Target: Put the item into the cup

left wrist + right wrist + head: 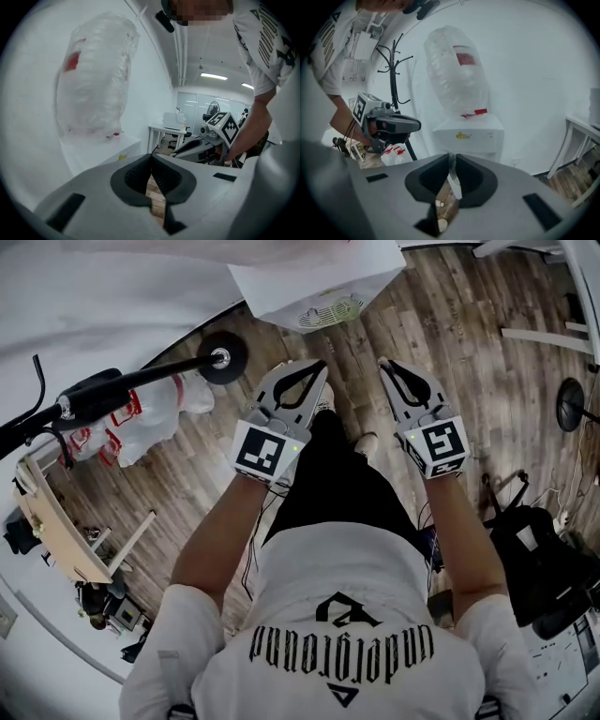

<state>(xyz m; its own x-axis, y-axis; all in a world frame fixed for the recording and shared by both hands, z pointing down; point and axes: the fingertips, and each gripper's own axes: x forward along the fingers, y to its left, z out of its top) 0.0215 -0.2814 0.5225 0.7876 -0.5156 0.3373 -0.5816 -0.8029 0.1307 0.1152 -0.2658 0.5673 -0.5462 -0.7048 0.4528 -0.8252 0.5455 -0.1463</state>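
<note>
No cup and no loose item shows in any view. In the head view the person holds both grippers out over a wooden floor (469, 343). My left gripper (322, 364) has its fingertips together with nothing between them. My right gripper (383, 362) stands beside it, tips also touching. In the left gripper view the jaws (151, 157) meet at the tip, and only floor shows through the gap behind them. The right gripper view shows the same: tips (450, 155) together, with floor and something pale seen through the gap.
A clear plastic bag (457, 70) sits on a white box (468, 133) against the wall. A black coat stand (141, 381) leans at the left. A white fan (328, 310) stands ahead, a black bag (534, 559) at the right, a wooden shelf (56, 521) at the left.
</note>
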